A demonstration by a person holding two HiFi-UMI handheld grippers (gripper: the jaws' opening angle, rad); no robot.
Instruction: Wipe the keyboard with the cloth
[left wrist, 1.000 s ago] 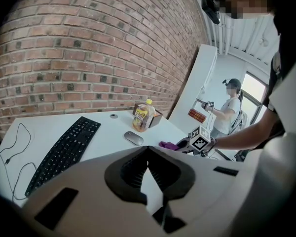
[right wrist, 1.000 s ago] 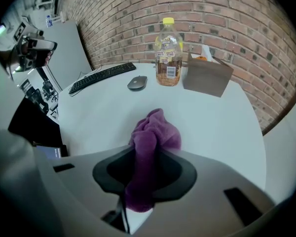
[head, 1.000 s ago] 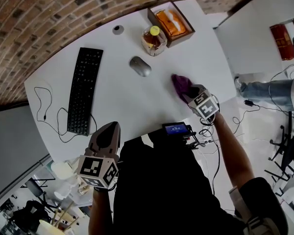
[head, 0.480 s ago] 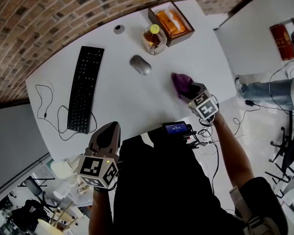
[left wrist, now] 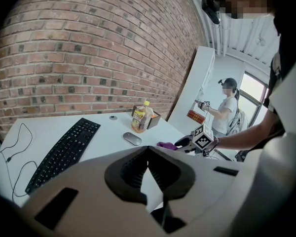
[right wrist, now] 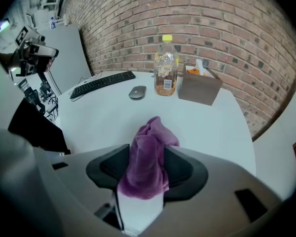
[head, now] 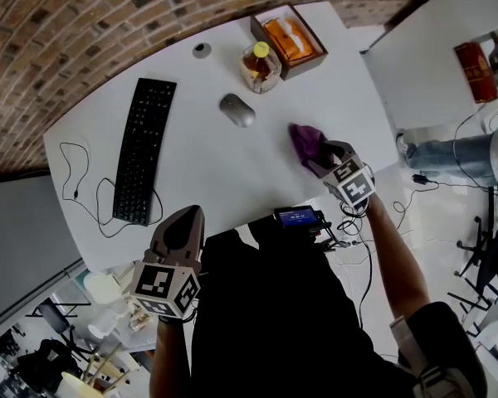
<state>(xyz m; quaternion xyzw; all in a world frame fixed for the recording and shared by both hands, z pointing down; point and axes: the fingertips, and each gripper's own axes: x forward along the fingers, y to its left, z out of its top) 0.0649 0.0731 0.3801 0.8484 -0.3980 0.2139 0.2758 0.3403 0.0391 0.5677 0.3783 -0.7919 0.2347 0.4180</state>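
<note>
The black keyboard [head: 141, 152] lies at the table's left side, far from both grippers; it also shows in the left gripper view [left wrist: 64, 149] and the right gripper view [right wrist: 102, 83]. The purple cloth [head: 307, 143] sits bunched on the white table [head: 207, 172] at the right. My right gripper [head: 328, 157] is just behind it and open. The cloth [right wrist: 148, 162] stands heaped between its spread jaws [right wrist: 147, 154]. My left gripper [head: 183, 222] hovers off the table's near edge, shut and empty [left wrist: 148, 149].
A grey mouse [head: 237, 111], a yellow-capped bottle [head: 260, 65] and a brown box [head: 290, 38] stand at the back right. The keyboard's cable [head: 75, 189] loops at the left edge. A small screen device [head: 297, 218] sits at the near edge. A person [left wrist: 227, 107] stands beyond the table.
My right gripper has eased back a little toward the table's near edge while the cloth stays on the table. The left gripper has not moved.
</note>
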